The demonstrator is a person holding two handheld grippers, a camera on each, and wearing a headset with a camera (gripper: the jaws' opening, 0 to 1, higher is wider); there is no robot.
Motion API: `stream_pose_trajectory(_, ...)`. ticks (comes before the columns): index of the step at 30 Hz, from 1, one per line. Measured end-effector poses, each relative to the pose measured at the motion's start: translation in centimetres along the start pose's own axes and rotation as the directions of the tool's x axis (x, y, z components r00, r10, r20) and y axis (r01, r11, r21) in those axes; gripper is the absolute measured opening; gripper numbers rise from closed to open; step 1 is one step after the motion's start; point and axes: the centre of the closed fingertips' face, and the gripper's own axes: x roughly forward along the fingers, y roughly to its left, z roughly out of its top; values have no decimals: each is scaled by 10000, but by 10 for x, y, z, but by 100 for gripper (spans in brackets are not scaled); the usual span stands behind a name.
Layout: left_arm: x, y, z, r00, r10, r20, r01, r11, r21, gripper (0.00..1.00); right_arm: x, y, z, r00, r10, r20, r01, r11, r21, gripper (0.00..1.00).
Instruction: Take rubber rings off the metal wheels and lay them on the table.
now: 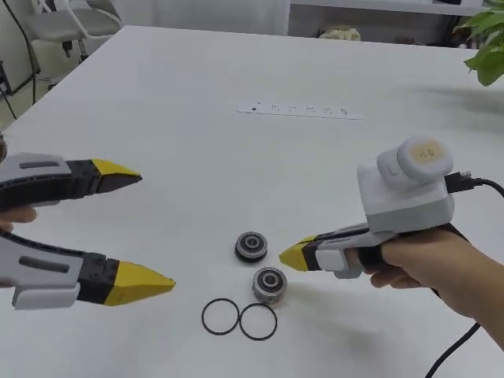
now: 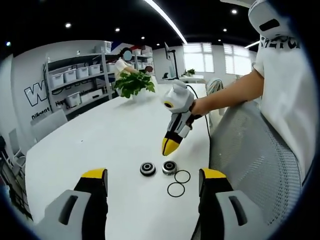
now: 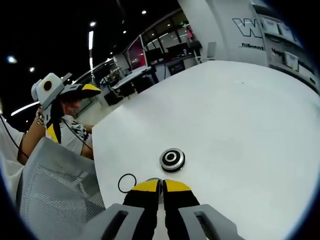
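Note:
Two small metal wheels lie near the table's front: one with a dark rim (image 1: 251,246) (image 2: 147,169) (image 3: 172,159), one more silvery (image 1: 269,284) (image 2: 169,167). Just in front of them, two loose black rubber rings (image 1: 220,316) (image 1: 257,321) (image 2: 182,176) (image 2: 175,189) lie flat side by side. My right gripper (image 1: 283,256) (image 2: 170,146) (image 3: 161,184) is shut with nothing in it, its tip just right of the wheels and above the silvery one. My left gripper (image 1: 153,230) (image 2: 153,174) hangs wide open to the left, apart from everything. One ring (image 3: 127,182) lies left of the right jaws.
A white power strip (image 1: 299,109) lies flat at the table's middle back. A green plant (image 1: 484,47) (image 2: 132,82) stands at the far right corner. A mesh chair (image 2: 250,150) sits behind the front edge. The right gripper's black cable (image 1: 465,346) trails off the table.

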Motion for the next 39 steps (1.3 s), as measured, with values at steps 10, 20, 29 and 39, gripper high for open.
stream_pose_trajectory(10, 24, 11, 25, 9993, -350, 151, 332, 9942, 1022, 66, -4, -18, 3, 9977, -623, 284, 616, 9978, 244, 0)
stream_pose_trajectory(20, 54, 20, 38, 9967, -806, -85, 810, 9860, 1460, 57, -6, -22, 3, 9959, -794, 426, 779, 9963, 366, 0)
stream_pose_trajectory(29, 96, 29, 28, 9915, -1188, -526, 1262, 9773, 1702, 45, -7, -23, 7, 9943, -822, 683, 799, 9962, 357, 0)
stream_pose_trajectory(39, 127, 18, 5, 9869, -1605, -167, 1613, 9844, 709, 36, -5, -25, 5, 9940, -831, 708, 817, 9964, 230, 0)
